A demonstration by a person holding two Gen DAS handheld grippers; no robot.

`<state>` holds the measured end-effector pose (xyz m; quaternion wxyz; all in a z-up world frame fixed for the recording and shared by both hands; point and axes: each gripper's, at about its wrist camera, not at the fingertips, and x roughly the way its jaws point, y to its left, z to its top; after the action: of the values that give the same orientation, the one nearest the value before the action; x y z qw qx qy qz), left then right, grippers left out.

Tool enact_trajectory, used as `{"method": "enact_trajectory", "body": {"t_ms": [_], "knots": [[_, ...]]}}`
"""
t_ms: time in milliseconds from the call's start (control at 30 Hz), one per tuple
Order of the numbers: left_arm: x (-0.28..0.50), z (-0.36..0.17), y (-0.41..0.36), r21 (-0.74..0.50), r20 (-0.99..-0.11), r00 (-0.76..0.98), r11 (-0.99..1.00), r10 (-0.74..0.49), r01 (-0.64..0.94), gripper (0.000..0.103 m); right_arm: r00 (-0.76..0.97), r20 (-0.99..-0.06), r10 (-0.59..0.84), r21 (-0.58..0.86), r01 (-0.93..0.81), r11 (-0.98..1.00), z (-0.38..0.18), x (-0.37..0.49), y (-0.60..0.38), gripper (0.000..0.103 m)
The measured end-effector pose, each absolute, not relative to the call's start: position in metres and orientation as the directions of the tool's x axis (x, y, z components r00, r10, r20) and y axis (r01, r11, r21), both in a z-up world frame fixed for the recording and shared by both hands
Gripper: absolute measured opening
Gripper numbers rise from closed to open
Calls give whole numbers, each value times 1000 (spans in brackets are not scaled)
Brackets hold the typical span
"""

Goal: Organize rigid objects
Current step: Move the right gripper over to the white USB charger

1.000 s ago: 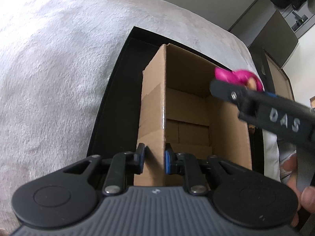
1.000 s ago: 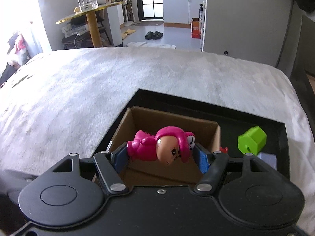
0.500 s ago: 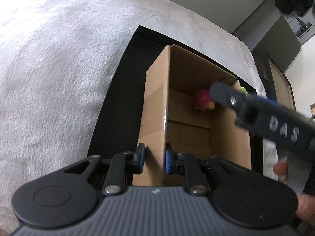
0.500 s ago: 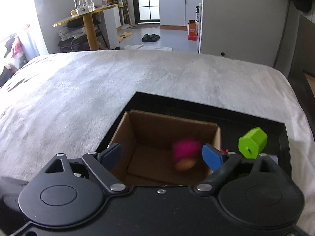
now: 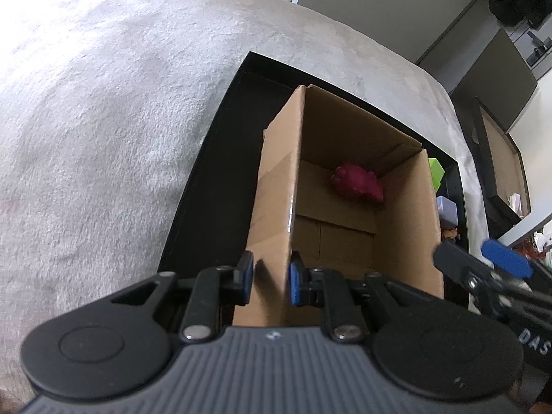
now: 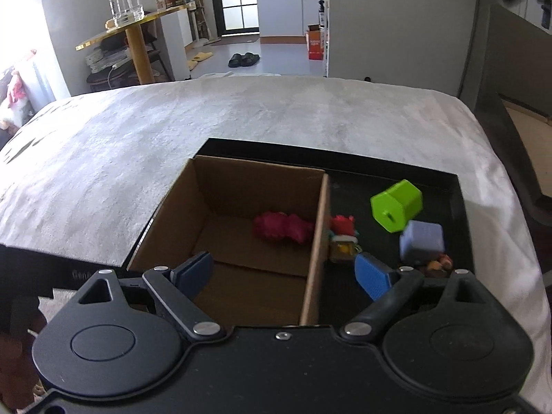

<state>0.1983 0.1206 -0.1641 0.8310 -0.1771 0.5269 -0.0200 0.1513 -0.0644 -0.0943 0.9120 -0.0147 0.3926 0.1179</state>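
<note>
An open cardboard box (image 5: 276, 186) (image 6: 317, 241) stands in a black tray (image 5: 214, 158) (image 6: 434, 179). A pink toy figure (image 5: 357, 184) (image 6: 281, 226) lies on the box floor near the far right corner. My left gripper (image 5: 270, 281) is shut on the box's near left wall. My right gripper (image 6: 286, 274) is open and empty, straddling the box's right wall near its front; its blue fingertip (image 5: 505, 262) shows at the right of the left wrist view. A green block (image 6: 396, 205), a lilac cube (image 6: 422, 241) and small figures (image 6: 341, 236) lie in the tray right of the box.
The tray sits on a grey plush cover (image 6: 241, 117) (image 5: 103, 103). Another small figure (image 6: 440, 264) lies by the lilac cube. A dark chair (image 6: 510, 138) stands at the right edge. A side table (image 6: 138, 31) with a jar is far behind.
My right gripper opened and let go of the pink figure, which dropped into the box. That gripper then shifted right, off the box opening. My left gripper kept its hold on the box wall.
</note>
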Motion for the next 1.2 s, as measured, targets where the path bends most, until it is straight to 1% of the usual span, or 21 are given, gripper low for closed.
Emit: {"method": "enact_trajectory", "body": {"t_ms": [200,633,1200], "knots": [[200,-163,118,-298,-871,448,941,-200,-160,19,667,-722,185,72,-193,978,-96,142,-86,92],[202,-162,110,-251,-879,454,950,-143,-186,19,661,-731,168,104,-136,985,-118,134,-128,92],[205,-161,106,-241,-880,457,950,-126,-201,18,630,-765,134,102,-88,991,-147,138,-157,91]]}}
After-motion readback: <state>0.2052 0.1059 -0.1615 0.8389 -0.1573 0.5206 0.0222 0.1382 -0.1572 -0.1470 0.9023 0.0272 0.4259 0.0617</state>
